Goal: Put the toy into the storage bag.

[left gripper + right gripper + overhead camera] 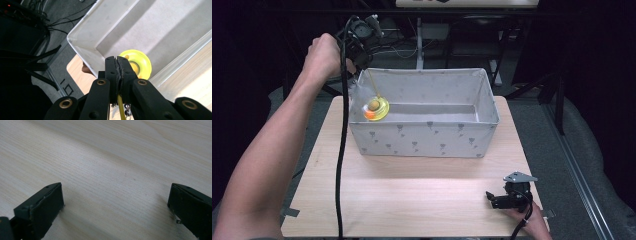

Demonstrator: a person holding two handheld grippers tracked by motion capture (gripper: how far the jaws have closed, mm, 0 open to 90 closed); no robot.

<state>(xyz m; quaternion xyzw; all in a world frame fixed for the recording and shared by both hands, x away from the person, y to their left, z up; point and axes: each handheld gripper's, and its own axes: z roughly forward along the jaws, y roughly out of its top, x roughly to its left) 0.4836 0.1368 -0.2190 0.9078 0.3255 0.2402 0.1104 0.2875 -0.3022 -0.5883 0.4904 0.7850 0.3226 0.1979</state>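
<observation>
- High view: pale wooden worktop (412, 195) carrying a grey fabric bin (427, 137) with a small printed pattern, set toward the far side.
- Left gripper (358, 59) raised above the bin's far left corner, gripped by a hand (323, 55) on an outstretched forearm, black cable (343, 150) trailing down across the worktop.
- Thin yellow string (373, 84) running from that gripper down to a yellow disc-shaped toy (376, 107) with an orange and brownish centre, hanging inside the bin at its left end, near the left wall.
- Right gripper (498, 199) low at the near right corner of the worktop, grey three-cornered plate (519, 177) on top, well apart from the bin.
- Left gripper view: black fingers (111, 72) pressed together, pinching the yellow string (121, 110), which passes between them.
- Yellow toy (140, 64) just beyond the fingertips, over the grey inside of the bin (125, 27), close to a corner of it.
- Worktop edge (77, 72) and dark floor with cables (50, 22) to the left.
- Right gripper view: fingers (43, 207) spread wide, gripping nothing, bare wood grain of the worktop (112, 170) between them and just under them.
</observation>
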